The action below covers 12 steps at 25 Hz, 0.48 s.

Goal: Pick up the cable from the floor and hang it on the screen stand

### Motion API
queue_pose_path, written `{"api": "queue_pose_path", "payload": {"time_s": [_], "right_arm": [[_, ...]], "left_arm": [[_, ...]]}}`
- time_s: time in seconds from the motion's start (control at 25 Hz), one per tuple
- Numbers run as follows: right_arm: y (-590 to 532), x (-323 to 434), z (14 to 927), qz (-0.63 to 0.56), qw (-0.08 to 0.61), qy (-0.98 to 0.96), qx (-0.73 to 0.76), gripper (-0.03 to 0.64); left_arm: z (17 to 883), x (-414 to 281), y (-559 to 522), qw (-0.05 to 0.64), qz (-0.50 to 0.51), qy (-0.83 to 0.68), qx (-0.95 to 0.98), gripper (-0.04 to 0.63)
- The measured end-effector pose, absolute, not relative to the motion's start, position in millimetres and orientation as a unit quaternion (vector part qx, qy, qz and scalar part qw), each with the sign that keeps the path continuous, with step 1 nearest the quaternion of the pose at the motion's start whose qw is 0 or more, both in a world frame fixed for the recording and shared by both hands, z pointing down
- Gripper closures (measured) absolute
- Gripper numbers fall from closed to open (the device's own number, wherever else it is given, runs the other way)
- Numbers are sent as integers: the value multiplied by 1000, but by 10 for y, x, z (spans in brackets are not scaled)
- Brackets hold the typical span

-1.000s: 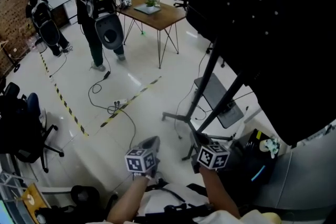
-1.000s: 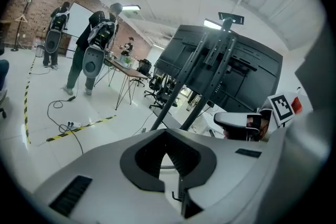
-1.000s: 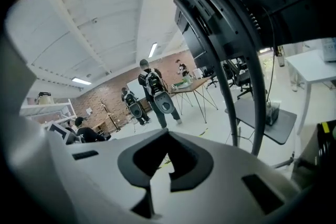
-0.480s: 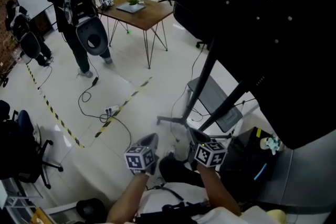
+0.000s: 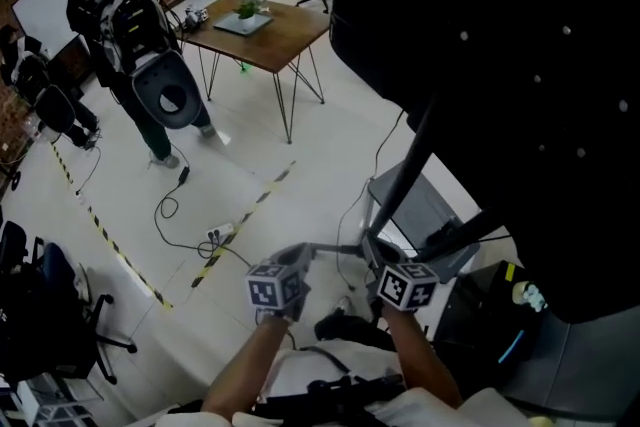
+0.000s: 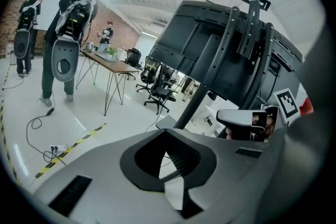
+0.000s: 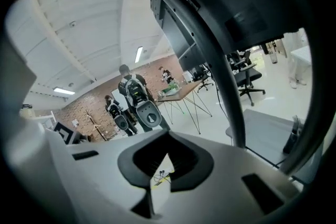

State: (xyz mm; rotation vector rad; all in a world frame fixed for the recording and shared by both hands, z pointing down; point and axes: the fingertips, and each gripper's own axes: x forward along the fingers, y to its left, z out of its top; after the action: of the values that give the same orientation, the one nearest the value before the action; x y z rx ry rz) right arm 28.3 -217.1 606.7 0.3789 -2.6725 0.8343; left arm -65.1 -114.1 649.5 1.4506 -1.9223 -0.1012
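A thin black cable (image 5: 160, 212) snakes over the white floor to a power strip (image 5: 222, 235), well ahead and left of both grippers. The same cable (image 6: 32, 124) shows at the left of the left gripper view. The screen stand (image 5: 405, 180) is a black pole under a big dark screen (image 5: 500, 65), close ahead on the right, with its legs just beyond the jaws. My left gripper (image 5: 300, 254) (image 6: 166, 132) and right gripper (image 5: 373, 250) (image 7: 169, 132) are held side by side, both shut with nothing in them. The stand's pole (image 7: 220, 71) fills the right gripper view.
A person with a backpack (image 5: 130, 25) stands at the far left beside a wooden table (image 5: 262, 33) on thin legs. Yellow-black tape (image 5: 245, 215) crosses the floor. Office chairs (image 5: 40, 315) sit at the near left, and dark bags (image 5: 490, 315) lie right of the stand.
The view has swung toward the stand, and both grippers have edged forward to its legs. The person with the backpack has shifted left. Both jaws stay shut.
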Motion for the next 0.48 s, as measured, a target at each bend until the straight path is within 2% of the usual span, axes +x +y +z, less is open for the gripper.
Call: {"api": "queue_pose_path", "payload": {"time_s": [0.48], "right_arm": [[-2622, 127, 6278, 310, 173, -916, 188, 611]], "left_arm": [[6727, -1008, -2410, 368, 47, -677, 636, 592]]}}
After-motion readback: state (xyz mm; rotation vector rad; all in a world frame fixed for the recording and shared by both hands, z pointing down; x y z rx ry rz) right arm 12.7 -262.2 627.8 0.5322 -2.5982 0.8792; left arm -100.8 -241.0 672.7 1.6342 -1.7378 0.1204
